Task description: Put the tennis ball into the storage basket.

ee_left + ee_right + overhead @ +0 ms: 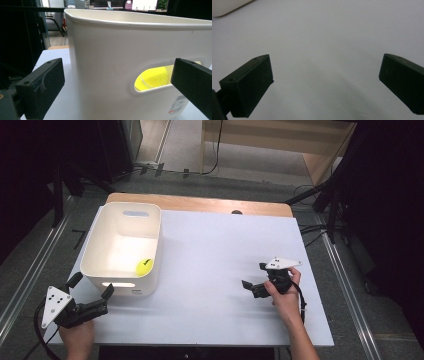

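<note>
A bright yellow tennis ball (144, 266) lay inside the white plastic handled bin (95, 251), against its near right inside corner; in the left gripper view it showed through the oval handle cutout (152, 78). The bin stood at the left edge of the white-topped bench (215, 260), toward the far left corner. The left gripper (91, 288) hovered just beside the bin's near wall at the bench's near left corner, jaws wide apart and empty. The right gripper (254, 277) sat well apart, near the right edge, jaws spread wide over bare bench, holding nothing.
</note>
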